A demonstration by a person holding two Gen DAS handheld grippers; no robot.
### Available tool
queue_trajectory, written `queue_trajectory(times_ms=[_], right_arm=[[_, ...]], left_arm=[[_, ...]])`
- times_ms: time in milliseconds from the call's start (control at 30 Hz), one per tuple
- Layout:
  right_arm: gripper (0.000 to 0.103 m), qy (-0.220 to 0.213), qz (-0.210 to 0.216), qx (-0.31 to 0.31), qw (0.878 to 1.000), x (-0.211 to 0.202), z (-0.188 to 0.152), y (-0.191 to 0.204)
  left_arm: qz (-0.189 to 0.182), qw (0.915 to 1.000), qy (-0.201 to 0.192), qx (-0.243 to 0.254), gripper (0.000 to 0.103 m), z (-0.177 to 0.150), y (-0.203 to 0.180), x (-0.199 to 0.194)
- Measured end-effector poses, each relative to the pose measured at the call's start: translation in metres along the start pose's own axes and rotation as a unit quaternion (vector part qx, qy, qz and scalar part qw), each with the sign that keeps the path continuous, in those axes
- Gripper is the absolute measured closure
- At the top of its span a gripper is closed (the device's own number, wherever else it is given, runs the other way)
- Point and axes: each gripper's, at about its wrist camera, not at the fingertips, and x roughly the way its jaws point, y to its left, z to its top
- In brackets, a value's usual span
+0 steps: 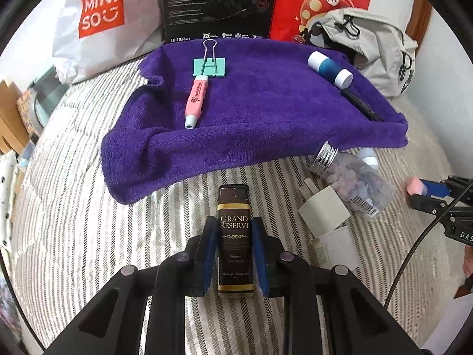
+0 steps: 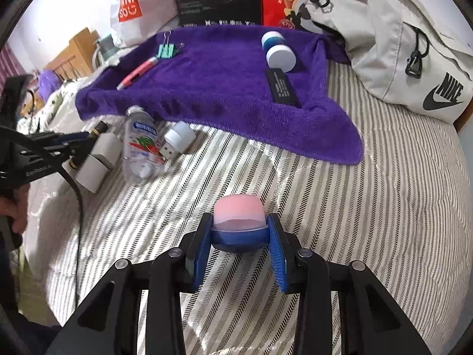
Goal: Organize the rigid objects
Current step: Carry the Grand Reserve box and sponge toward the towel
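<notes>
My left gripper (image 1: 235,222) is shut on a small dark Grand Reserve bottle (image 1: 235,236), held just short of the purple towel (image 1: 251,112). On the towel lie a teal binder clip (image 1: 210,66), a pink pen-like tool (image 1: 196,102), a blue-and-white cylinder (image 1: 329,69) and a flat black stick (image 1: 360,105). My right gripper (image 2: 239,222) is shut on a blue jar with a pink cap (image 2: 238,222), above the striped bedding and in front of the towel (image 2: 221,82). The right gripper (image 1: 428,192) also shows at the right edge of the left wrist view.
Beside the towel on the striped bedspread (image 2: 354,207) lie a clear bottle of tablets (image 1: 348,177), white adapters (image 1: 323,210) and a white USB light (image 2: 179,137). A grey Nike bag (image 2: 384,44), a Miniso bag (image 1: 100,20), a black box (image 1: 218,3) and a red bag (image 1: 319,0) stand behind.
</notes>
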Motion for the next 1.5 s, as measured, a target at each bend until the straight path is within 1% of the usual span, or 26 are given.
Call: queue_trajectory(times_ms=[133,400,833,1033,1233,1300,1500], right_arm=[[0.066,-0.011,0.004,0.005,1.000,-0.012,0.002,-0.001],[0.066,-0.036,0.016,-0.007,0.999,-0.029,0.018,0.006],[0.066,-0.056,0.036,-0.014,0.998,-0.032,0.048,0.011],[0.066,-0.063,0.036,-0.015,0.997,-0.031,0.065,0.006],[0.066,-0.071,0.035,-0.012,0.997,-0.026,0.089,-0.001],[0.066,-0.070,0.029,-0.012,0.997,-0.020,0.099,-0.005],[0.066,-0.055,0.032,-0.011,0.998,0.006,0.120,-0.013]], left_arm=[[-0.020,0.9996,-0.010,-0.019,0.080,-0.001,0.011,-0.009],[-0.019,0.9991,-0.028,-0.027,0.080,0.006,0.022,-0.029],[-0.016,0.9985,-0.045,-0.025,0.080,0.035,0.028,-0.039],[-0.018,0.9984,-0.050,-0.021,0.080,0.056,0.030,-0.036],[-0.020,0.9982,-0.053,-0.019,0.080,0.079,0.030,-0.027],[-0.022,0.9982,-0.052,-0.019,0.080,0.086,0.030,-0.021],[-0.030,0.9985,-0.043,-0.014,0.081,0.103,0.025,-0.003]])
